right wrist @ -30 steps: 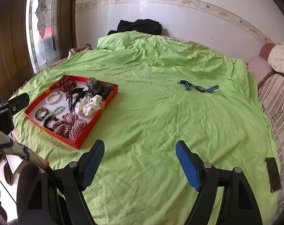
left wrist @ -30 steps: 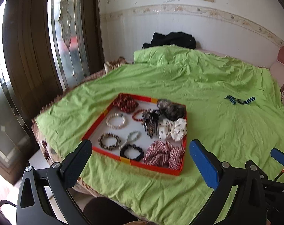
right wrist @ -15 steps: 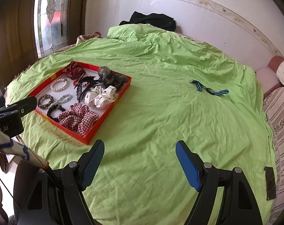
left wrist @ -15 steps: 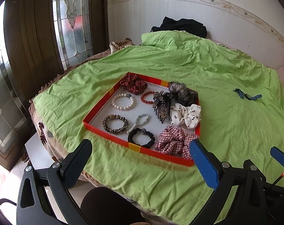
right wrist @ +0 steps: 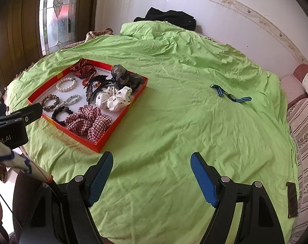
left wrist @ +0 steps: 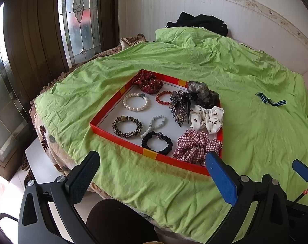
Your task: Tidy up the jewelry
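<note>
A red-rimmed tray (left wrist: 105, 131) (right wrist: 105, 140) lies on the green cloth at the table's left. It holds several bracelets, such as a pearl bracelet (left wrist: 135, 102) (right wrist: 66, 85), scrunchies like the checked scrunchie (left wrist: 196, 146) (right wrist: 86, 123), and a dark jewelled hair clip (left wrist: 177, 107). A blue-striped watch (left wrist: 271, 100) (right wrist: 230, 94) lies alone on the cloth to the right. My left gripper (left wrist: 152, 170) is open and empty, just before the tray's near rim. My right gripper (right wrist: 152, 169) is open and empty above bare cloth, right of the tray.
The green cloth (right wrist: 194, 122) covers a round table. A black garment (right wrist: 170, 18) lies at the far edge by the white wall. A dark phone (right wrist: 292, 199) lies at the table's right edge beside a striped sofa (right wrist: 304, 126). A glass door (left wrist: 80, 16) stands at left.
Both grippers have moved forward and tilted down towards the table, so the tray and watch appear closer. Both stay open and empty.
</note>
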### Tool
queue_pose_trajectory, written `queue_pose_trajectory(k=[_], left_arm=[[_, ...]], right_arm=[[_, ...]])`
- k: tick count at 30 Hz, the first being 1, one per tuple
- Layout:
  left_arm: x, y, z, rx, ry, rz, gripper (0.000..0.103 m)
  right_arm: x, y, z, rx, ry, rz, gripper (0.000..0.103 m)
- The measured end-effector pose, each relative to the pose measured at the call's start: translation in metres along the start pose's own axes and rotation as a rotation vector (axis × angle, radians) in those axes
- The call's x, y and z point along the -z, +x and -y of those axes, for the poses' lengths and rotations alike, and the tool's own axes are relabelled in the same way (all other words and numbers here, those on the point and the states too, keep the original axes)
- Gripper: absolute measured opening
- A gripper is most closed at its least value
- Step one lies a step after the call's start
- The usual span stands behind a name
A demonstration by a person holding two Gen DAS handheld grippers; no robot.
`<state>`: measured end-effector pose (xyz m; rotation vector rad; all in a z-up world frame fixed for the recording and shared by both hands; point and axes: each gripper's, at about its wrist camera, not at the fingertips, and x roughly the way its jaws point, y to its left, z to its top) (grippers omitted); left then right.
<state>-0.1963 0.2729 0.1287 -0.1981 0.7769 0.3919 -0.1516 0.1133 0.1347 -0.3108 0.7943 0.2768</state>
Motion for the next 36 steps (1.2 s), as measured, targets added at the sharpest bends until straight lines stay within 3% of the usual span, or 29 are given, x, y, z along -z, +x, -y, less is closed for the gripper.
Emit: queue_pose_trajectory(k=[27,36], left_arm=[[-0.006,0.010,-0.003,0.000,0.004,-0.033,0.103],[-0.016,-0.005,0.033,-0.003,0.088,0.001,0.103]], right_arm=[[0.009,-0.001,0.020,0.010,0.077,0.002,0.083],[0.023,-0.008,0.052,-0.004,0.146,0.022,0.083]])
